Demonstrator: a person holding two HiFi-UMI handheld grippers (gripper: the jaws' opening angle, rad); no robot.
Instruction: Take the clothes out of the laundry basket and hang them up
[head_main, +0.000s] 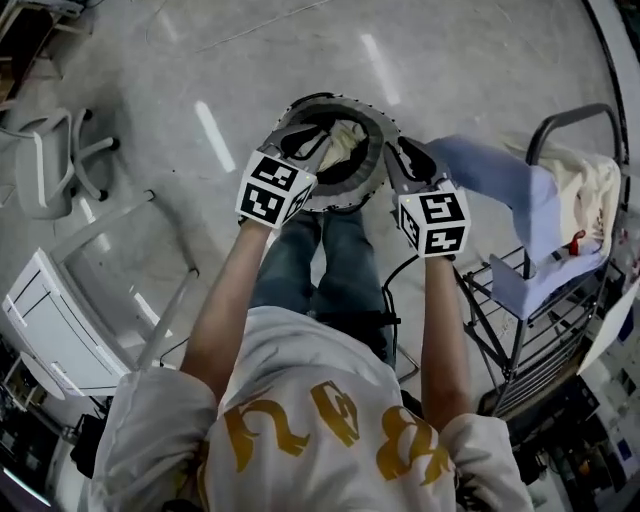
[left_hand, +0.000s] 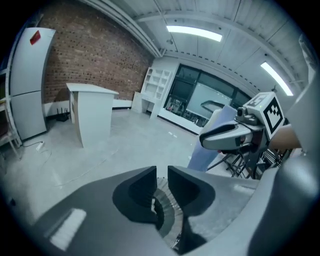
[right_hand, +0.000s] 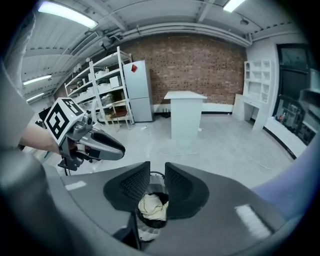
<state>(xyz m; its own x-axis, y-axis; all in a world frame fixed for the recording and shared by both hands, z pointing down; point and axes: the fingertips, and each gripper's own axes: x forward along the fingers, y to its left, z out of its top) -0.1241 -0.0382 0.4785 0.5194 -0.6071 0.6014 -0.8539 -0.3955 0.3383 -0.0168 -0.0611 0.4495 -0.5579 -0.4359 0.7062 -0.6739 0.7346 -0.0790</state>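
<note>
The round dark laundry basket (head_main: 376, 152) stands on the floor in front of the person's knees, with a cream garment (head_main: 346, 140) bunched inside. Both grippers hang just above it. My left gripper (head_main: 312, 140) is over the basket's left rim, its jaws a narrow gap apart with nothing between them (left_hand: 162, 172). My right gripper (head_main: 396, 152) is at the right rim, also slightly open and empty (right_hand: 157, 167). Between and below its jaws I see the cream garment (right_hand: 153, 206) in the basket (right_hand: 150, 231). A drying rack (head_main: 540, 330) to the right carries a light blue garment (head_main: 500, 180).
A cream cloth (head_main: 585, 185) also lies over the rack. An office chair (head_main: 50, 160) stands at the left and a white frame (head_main: 50, 330) at the lower left. Farther off are a white counter (right_hand: 185, 112), a fridge (right_hand: 137, 90) and shelves.
</note>
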